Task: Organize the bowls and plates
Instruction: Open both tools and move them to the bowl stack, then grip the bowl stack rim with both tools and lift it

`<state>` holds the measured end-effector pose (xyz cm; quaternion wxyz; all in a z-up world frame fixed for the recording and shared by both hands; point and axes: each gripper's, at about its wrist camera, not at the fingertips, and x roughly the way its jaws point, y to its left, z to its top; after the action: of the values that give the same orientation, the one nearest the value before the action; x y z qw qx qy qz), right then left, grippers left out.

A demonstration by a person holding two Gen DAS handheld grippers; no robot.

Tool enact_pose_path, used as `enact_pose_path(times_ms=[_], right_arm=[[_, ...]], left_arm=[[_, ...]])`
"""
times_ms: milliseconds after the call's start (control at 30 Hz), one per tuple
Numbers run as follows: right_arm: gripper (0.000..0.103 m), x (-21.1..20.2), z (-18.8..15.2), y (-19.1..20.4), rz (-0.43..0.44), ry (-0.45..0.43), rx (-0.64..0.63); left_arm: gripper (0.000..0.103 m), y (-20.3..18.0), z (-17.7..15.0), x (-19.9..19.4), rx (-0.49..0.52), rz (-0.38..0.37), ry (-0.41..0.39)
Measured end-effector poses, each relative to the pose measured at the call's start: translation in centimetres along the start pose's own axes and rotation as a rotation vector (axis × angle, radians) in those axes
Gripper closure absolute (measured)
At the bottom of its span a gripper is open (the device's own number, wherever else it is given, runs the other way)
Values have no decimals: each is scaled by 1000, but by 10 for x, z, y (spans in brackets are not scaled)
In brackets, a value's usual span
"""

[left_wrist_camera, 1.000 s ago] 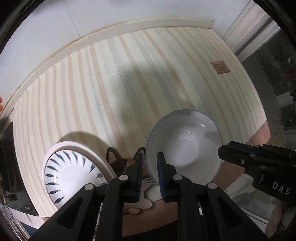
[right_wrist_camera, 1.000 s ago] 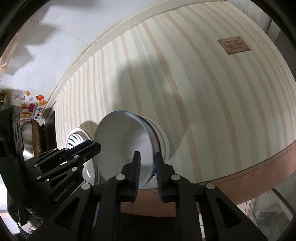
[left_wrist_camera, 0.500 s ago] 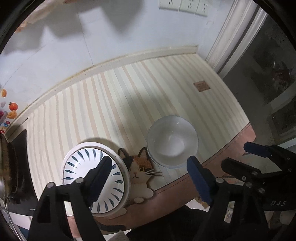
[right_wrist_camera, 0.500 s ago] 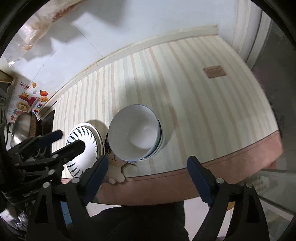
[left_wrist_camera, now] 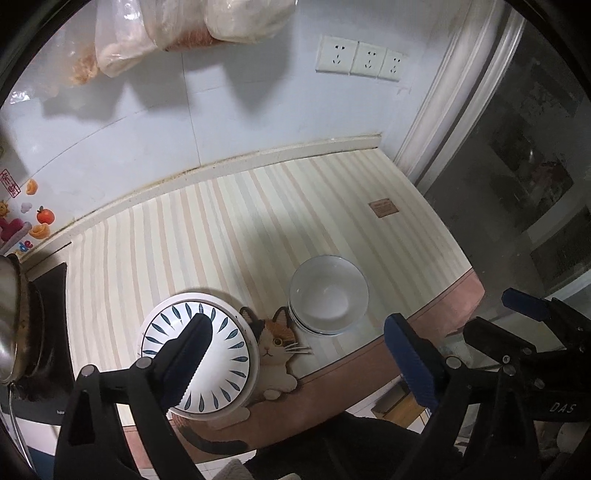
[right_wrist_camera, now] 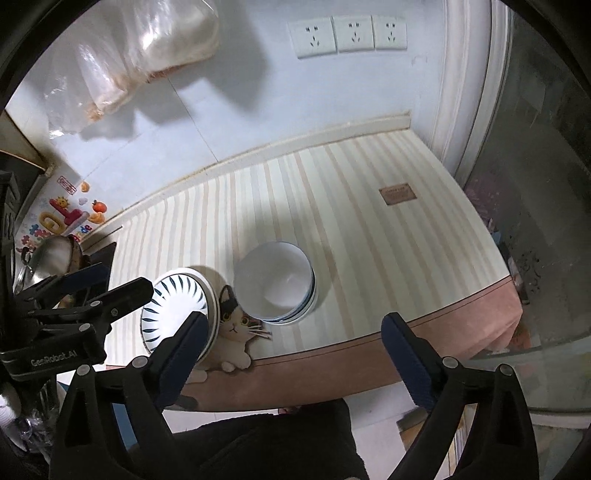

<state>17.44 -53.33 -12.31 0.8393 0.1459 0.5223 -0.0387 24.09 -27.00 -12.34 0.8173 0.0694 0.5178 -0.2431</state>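
Nearest, the left tool (left_wrist_camera: 295, 354) and the right tool (right_wrist_camera: 291, 350) both hang above the near edge of the worktop (right_wrist_camera: 362, 236) with their jaws spread wide and nothing between them, held high enough to take in the whole striped mat. Just beyond the edge lies a cat-shaped coaster (left_wrist_camera: 275, 343), set between the two piles. To its left sits the stack of plates (left_wrist_camera: 199, 350), the top one white with blue leaf marks; to its right stands the stack of bowls (left_wrist_camera: 328, 293), nested one inside another, plain white within and blue-edged. Sorting like with like into two neat piles side by side looks to be the purpose, and by that measure the task seems finished or nearly so. Farther left a metal pot (left_wrist_camera: 11, 317) rests on the stove. On the far wall are three sockets (right_wrist_camera: 351, 35) and hanging plastic bags (left_wrist_camera: 177, 33).
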Motion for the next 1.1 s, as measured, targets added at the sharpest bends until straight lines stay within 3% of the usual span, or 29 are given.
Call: enact_pose_path(times_ms=[333,700,800,967,1100], right_arm=[[4,-22,4,6,-7,-46,-16],[4,32,13,-13,36,46,30],[4,61,17,-28,96,73,59],[4,145,21,-61,324,182,158],[4,215,17,-76,409,293,198]], left_arm=[[7,1,2,-2,-12,-19,5],[7,17,10,67,-97,-69,123],[7,28,14,102,-126,-60,166],[7,49,15,170,-221,-94,293],[13,56,12,217,-289,-126,383]])
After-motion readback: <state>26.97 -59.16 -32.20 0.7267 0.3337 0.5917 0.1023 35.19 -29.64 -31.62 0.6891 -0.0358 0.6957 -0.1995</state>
